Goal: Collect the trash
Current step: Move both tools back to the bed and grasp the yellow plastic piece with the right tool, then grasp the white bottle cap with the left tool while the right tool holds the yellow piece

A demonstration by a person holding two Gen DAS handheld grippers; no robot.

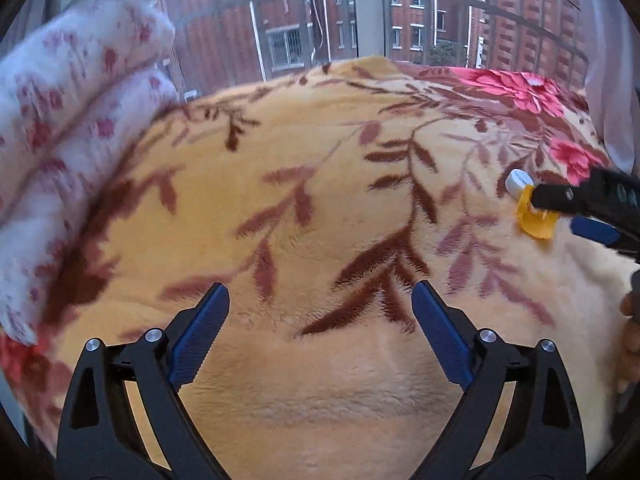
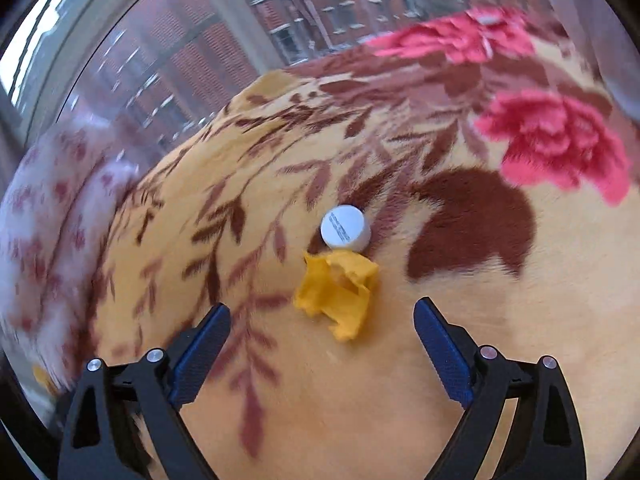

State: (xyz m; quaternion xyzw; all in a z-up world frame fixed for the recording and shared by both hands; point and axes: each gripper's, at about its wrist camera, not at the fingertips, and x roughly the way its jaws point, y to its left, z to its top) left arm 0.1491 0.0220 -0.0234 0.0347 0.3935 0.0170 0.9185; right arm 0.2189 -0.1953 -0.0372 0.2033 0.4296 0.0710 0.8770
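A crumpled yellow paper scrap (image 2: 338,294) lies on the floral blanket (image 2: 500,320), touching a small white cap-like cylinder (image 2: 346,227) just behind it. My right gripper (image 2: 322,308) is open, its blue pads on either side of the scrap and a little short of it. In the left wrist view the same scrap (image 1: 534,222) and white cylinder (image 1: 518,182) sit at the far right, with the right gripper (image 1: 560,212) reaching over them. My left gripper (image 1: 320,292) is open and empty above bare blanket (image 1: 320,208).
A folded white quilt with pink flowers (image 1: 60,140) is piled at the left, also in the right wrist view (image 2: 48,232). A large window (image 1: 304,24) stands behind the bed. A hand (image 1: 632,332) shows at the right edge.
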